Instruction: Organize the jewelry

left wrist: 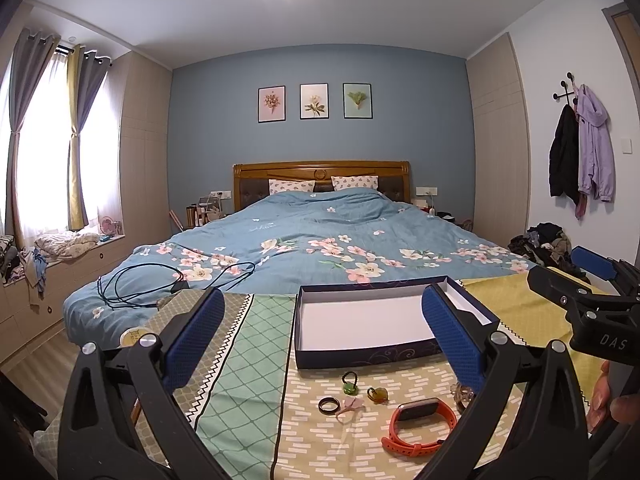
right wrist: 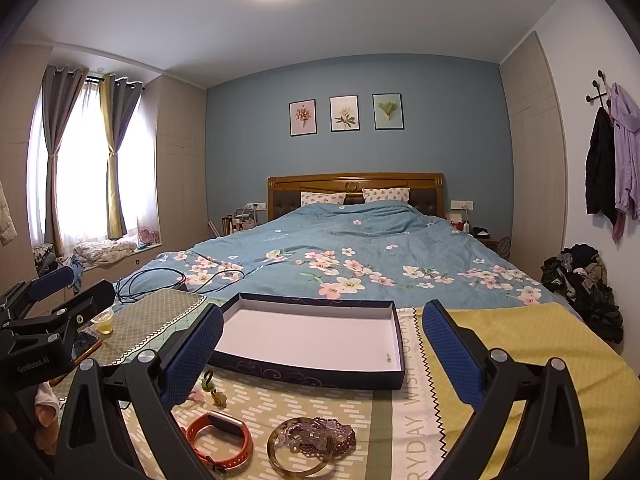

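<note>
Both the left gripper and the right gripper gape wide, holding nothing. The jewelry lies near the tablecloth's front edge, before the empty box: orange watch band (light, rubbery; pinch its strap), bangle stiff, probably slippery.

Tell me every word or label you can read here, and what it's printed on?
"DAS": on the black body of the right tongs, seen from the left wrist camera; it may continue out of view.
"GenRobot.AI": on the black body of the left tongs, seen from the right wrist camera.
"RYDAY WISH YOU HAVE": along the white stripe of the tablecloth, cut off at both ends.
Lid of the small yellow tub: markings too blurred to read.
</note>
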A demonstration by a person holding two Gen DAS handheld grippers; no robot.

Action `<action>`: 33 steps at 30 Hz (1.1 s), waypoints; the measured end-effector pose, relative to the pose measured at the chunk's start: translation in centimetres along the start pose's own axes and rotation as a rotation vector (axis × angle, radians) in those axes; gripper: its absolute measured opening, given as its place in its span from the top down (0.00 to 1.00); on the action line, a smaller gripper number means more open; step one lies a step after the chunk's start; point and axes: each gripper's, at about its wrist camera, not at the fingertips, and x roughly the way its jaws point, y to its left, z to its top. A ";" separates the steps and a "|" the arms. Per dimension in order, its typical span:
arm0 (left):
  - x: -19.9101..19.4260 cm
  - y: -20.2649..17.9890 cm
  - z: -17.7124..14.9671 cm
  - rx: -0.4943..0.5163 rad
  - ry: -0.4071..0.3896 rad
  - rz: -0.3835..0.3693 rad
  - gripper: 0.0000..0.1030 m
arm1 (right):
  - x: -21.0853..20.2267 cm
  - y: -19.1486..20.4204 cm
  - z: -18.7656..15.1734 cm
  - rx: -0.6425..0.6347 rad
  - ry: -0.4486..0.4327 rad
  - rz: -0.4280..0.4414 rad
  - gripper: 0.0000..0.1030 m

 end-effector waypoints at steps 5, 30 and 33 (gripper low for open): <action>0.0 -0.1 -0.3 0.006 -0.004 -0.005 0.06 | 0.0 -0.1 0.1 0.001 0.003 0.002 0.07; 0.1 -0.3 -0.5 0.007 -0.009 -0.002 0.06 | -0.1 -0.1 0.0 0.006 0.001 0.009 0.07; 0.1 -0.3 -0.4 0.008 -0.009 -0.002 0.06 | -0.1 -0.2 0.1 0.006 0.002 0.009 0.07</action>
